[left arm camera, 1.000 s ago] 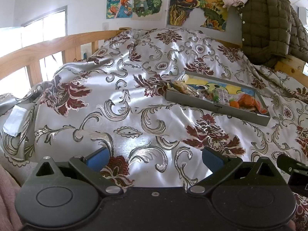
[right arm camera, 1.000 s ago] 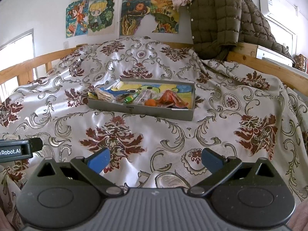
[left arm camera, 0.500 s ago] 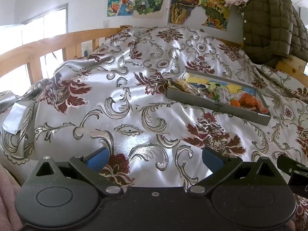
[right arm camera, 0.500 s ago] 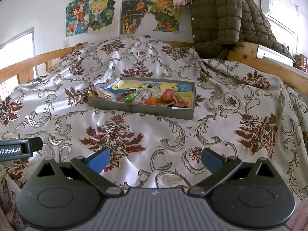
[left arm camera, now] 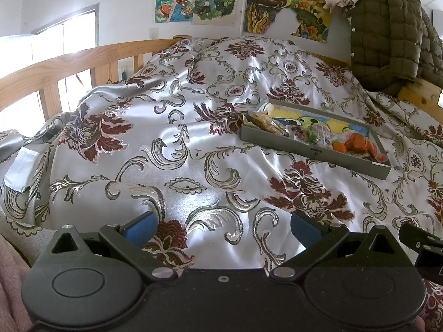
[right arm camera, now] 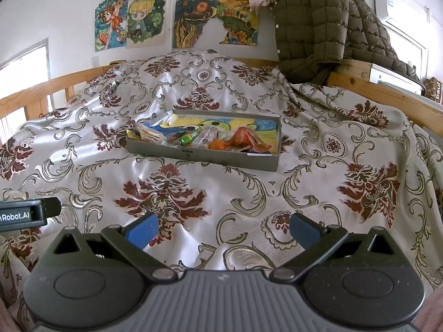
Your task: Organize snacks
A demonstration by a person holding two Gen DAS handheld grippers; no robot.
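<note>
A shallow grey tray (right arm camera: 199,155) sits on the patterned bed cover, ahead of both grippers; it also shows in the left wrist view (left arm camera: 315,149). Inside lie several wrapped snacks: an orange packet (right arm camera: 246,139), a small orange round item (right arm camera: 216,144), a green wrapper (right arm camera: 187,137) and a clear bag of biscuits (right arm camera: 148,134). My left gripper (left arm camera: 221,225) is open and empty, low over the cover, well short of the tray. My right gripper (right arm camera: 223,225) is open and empty, also well short of the tray.
The satin cover (right arm camera: 221,193) is wrinkled and humps up behind the tray. Wooden bed rails run along the left (left arm camera: 55,66) and right (right arm camera: 387,94). An olive quilted jacket (right arm camera: 318,27) hangs at the back right. Posters hang on the wall.
Both views have tilted slightly downward and drawn a little nearer the tray. Both grippers stay open and empty.
</note>
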